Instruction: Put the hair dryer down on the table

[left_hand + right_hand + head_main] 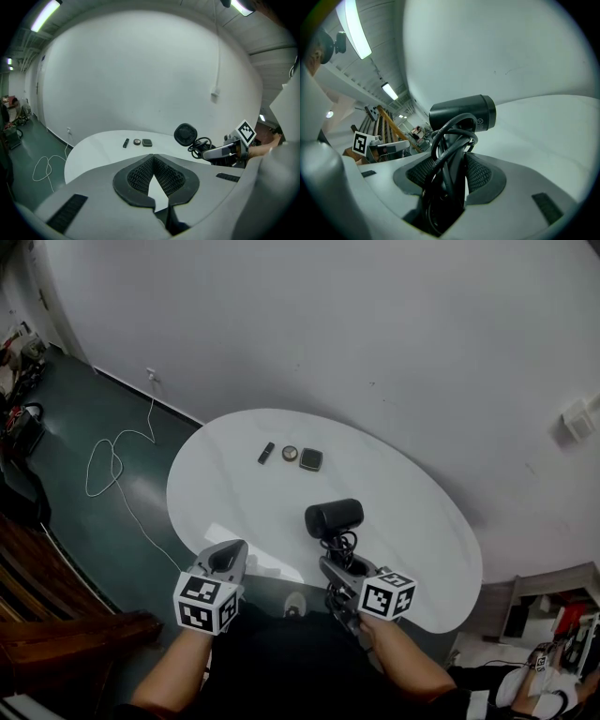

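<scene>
My right gripper [339,565] is shut on the handle of a black hair dryer [333,518], whose cord is coiled around that handle. The dryer stands upright in the jaws, barrel on top, held above the near part of the white oval table [234,507]. In the right gripper view the pads [480,174] press on the handle and cord from both sides, below the barrel [464,111]. My left gripper [225,557] hovers by the table's near left edge, its tips touching with nothing between them [153,159]. From the left gripper view the dryer [186,134] shows at the right.
Three small things lie at the table's far side: a black stick [266,453], a round compact [290,454] and a dark square case [310,459]. A white cable [117,460] loops over the dark green floor at the left. Wooden furniture [47,601] stands lower left.
</scene>
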